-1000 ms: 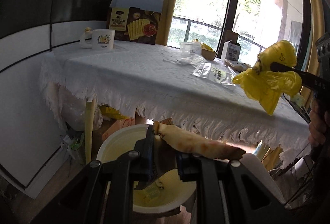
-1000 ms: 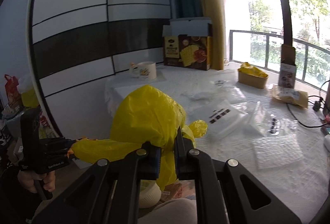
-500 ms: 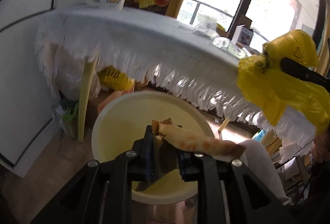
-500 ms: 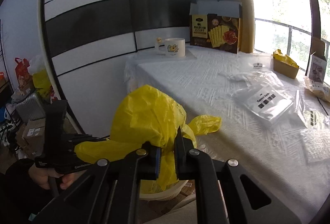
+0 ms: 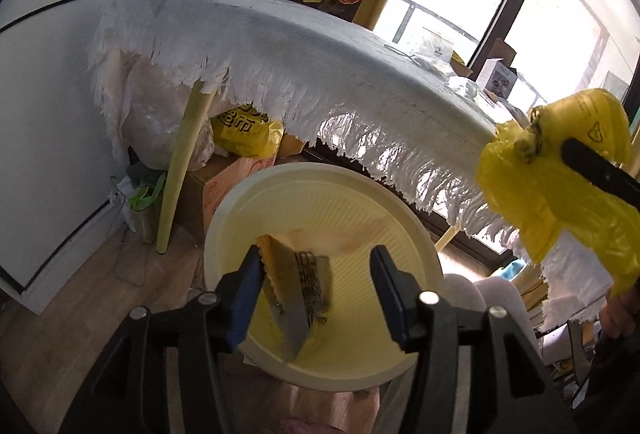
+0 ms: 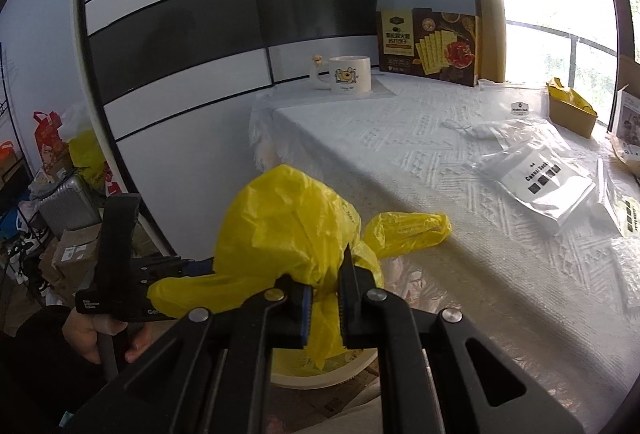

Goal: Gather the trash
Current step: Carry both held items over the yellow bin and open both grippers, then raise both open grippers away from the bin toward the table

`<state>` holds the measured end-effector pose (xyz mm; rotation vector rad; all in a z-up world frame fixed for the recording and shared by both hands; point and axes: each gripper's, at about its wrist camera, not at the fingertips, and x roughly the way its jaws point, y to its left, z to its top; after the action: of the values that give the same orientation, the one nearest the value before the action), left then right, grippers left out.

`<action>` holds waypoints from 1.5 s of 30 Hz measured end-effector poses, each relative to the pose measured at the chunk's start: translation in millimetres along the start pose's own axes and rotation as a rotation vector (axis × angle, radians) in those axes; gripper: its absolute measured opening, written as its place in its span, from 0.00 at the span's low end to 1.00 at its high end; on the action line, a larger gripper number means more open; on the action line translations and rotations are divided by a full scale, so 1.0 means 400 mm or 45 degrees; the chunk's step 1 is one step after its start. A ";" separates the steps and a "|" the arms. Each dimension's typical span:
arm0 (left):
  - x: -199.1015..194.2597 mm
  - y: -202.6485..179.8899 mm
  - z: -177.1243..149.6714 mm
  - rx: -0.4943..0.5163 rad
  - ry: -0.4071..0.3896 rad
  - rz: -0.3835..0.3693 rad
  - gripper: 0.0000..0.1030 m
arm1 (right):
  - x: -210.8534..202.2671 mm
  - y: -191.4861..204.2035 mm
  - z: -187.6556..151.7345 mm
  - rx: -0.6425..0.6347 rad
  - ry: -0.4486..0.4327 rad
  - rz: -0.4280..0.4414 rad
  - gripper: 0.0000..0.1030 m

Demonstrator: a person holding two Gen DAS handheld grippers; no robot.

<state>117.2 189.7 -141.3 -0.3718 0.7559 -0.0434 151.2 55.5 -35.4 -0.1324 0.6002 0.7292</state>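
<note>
Left claw (image 5: 316, 274) just opened, wrapper (image 5: 298, 290) dropping into bin (image 5: 320, 190); right claw (image 6: 323, 298) clenches yellow bag (image 6: 288, 226).

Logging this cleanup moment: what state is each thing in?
Left gripper: open, jaws just widened, wrapper loose between them.
Brown snack wrapper: released, over the bin.
Round cream plastic bin: lidless.
Right gripper: shut on yellow plastic bag.
Cracker box: upright, flap open.
</note>
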 end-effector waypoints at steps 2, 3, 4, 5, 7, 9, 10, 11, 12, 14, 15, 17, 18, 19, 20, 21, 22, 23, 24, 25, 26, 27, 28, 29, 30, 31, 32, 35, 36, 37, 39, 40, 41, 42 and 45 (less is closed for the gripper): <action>-0.003 0.000 0.001 0.000 0.001 0.005 0.58 | -0.003 0.004 0.000 -0.005 -0.004 0.006 0.09; -0.007 -0.001 0.002 0.001 -0.003 0.007 0.59 | -0.005 0.005 0.001 -0.007 -0.005 0.007 0.09; -0.011 0.000 0.003 0.000 -0.007 0.008 0.60 | -0.007 0.005 0.001 -0.006 -0.006 0.009 0.09; -0.016 0.000 0.005 0.001 -0.013 0.006 0.60 | -0.006 0.004 0.002 -0.006 -0.004 0.012 0.09; -0.033 0.001 0.007 0.008 -0.032 0.006 0.60 | -0.006 0.006 0.002 -0.015 0.002 0.020 0.09; -0.051 0.006 0.009 0.007 -0.056 0.024 0.60 | -0.007 0.014 0.002 -0.031 0.007 0.031 0.09; -0.060 0.011 0.009 0.003 -0.065 0.033 0.60 | -0.007 0.017 0.001 -0.039 0.011 0.037 0.09; -0.070 0.016 0.009 0.000 -0.074 0.043 0.60 | -0.006 0.023 0.001 -0.050 0.014 0.045 0.09; -0.080 0.024 0.010 -0.006 -0.085 0.055 0.60 | -0.003 0.029 0.000 -0.061 0.019 0.051 0.09; -0.101 0.038 0.008 -0.018 -0.104 0.075 0.60 | 0.004 0.038 -0.001 -0.073 0.029 0.067 0.09; -0.113 0.046 0.008 -0.026 -0.115 0.085 0.60 | 0.010 0.043 -0.002 -0.077 0.034 0.074 0.09; -0.137 0.063 0.007 -0.037 -0.133 0.106 0.60 | 0.018 0.050 -0.001 -0.065 0.045 0.105 0.09; -0.145 0.069 0.008 -0.039 -0.138 0.114 0.60 | 0.023 0.051 0.001 -0.055 0.051 0.126 0.09; -0.154 0.074 0.007 -0.041 -0.144 0.123 0.60 | 0.029 0.051 0.002 -0.043 0.059 0.142 0.09; -0.167 0.080 0.006 -0.046 -0.154 0.132 0.60 | 0.038 0.051 0.001 -0.031 0.071 0.149 0.09; -0.175 0.085 0.006 -0.050 -0.161 0.136 0.60 | 0.046 0.050 0.001 -0.024 0.082 0.150 0.09; -0.184 0.090 0.004 -0.054 -0.169 0.140 0.60 | 0.053 0.047 0.001 -0.018 0.093 0.154 0.09; -0.192 0.095 0.003 -0.060 -0.177 0.146 0.60 | 0.066 0.044 0.000 -0.005 0.110 0.163 0.09; -0.201 0.101 0.001 -0.068 -0.186 0.153 0.60 | 0.078 0.042 -0.002 0.004 0.125 0.174 0.09; -0.205 0.105 0.000 -0.075 -0.191 0.157 0.60 | 0.090 0.040 -0.005 0.012 0.137 0.187 0.09; -0.209 0.108 -0.001 -0.081 -0.196 0.162 0.60 | 0.110 0.034 -0.009 0.028 0.151 0.190 0.09; -0.213 0.113 -0.002 -0.085 -0.199 0.167 0.60 | 0.127 0.029 -0.012 0.041 0.160 0.180 0.09; -0.215 0.114 -0.002 -0.086 -0.200 0.170 0.60 | 0.141 0.025 -0.016 0.049 0.168 0.166 0.10; -0.217 0.115 -0.001 -0.085 -0.201 0.175 0.60 | 0.158 0.021 -0.020 0.058 0.177 0.140 0.12; -0.218 0.114 0.000 -0.082 -0.201 0.178 0.60 | 0.169 0.021 -0.023 0.063 0.182 0.124 0.17; -0.219 0.112 0.001 -0.079 -0.201 0.180 0.60 | 0.177 0.021 -0.025 0.067 0.184 0.117 0.22; -0.220 0.111 0.003 -0.075 -0.202 0.181 0.60 | 0.185 0.020 -0.027 0.070 0.186 0.113 0.37; -0.218 0.103 0.008 -0.072 -0.203 0.178 0.60 | 0.185 0.025 -0.030 0.068 0.168 0.130 0.57; -0.216 0.100 0.008 -0.070 -0.203 0.177 0.60 | 0.185 0.025 -0.031 0.064 0.171 0.131 0.57; -0.213 0.095 0.010 -0.065 -0.200 0.177 0.60 | 0.185 0.025 -0.032 0.062 0.174 0.123 0.57; -0.209 0.088 0.010 -0.058 -0.194 0.178 0.60 | 0.183 0.018 -0.037 0.068 0.179 0.111 0.57; -0.208 0.083 0.011 -0.055 -0.192 0.175 0.60 | 0.182 0.013 -0.039 0.074 0.181 0.111 0.57; -0.207 0.077 0.012 -0.051 -0.191 0.173 0.60 | 0.177 0.007 -0.041 0.083 0.181 0.112 0.57; -0.206 0.071 0.013 -0.043 -0.188 0.170 0.60 | 0.171 0.003 -0.043 0.089 0.177 0.108 0.57; -0.207 0.045 0.018 -0.017 -0.187 0.163 0.60 | 0.143 -0.016 -0.050 0.110 0.157 0.094 0.57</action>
<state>59.9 223.0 -88.0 -0.3351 0.6336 0.1082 179.9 78.0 -84.4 -0.0759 0.7565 0.7694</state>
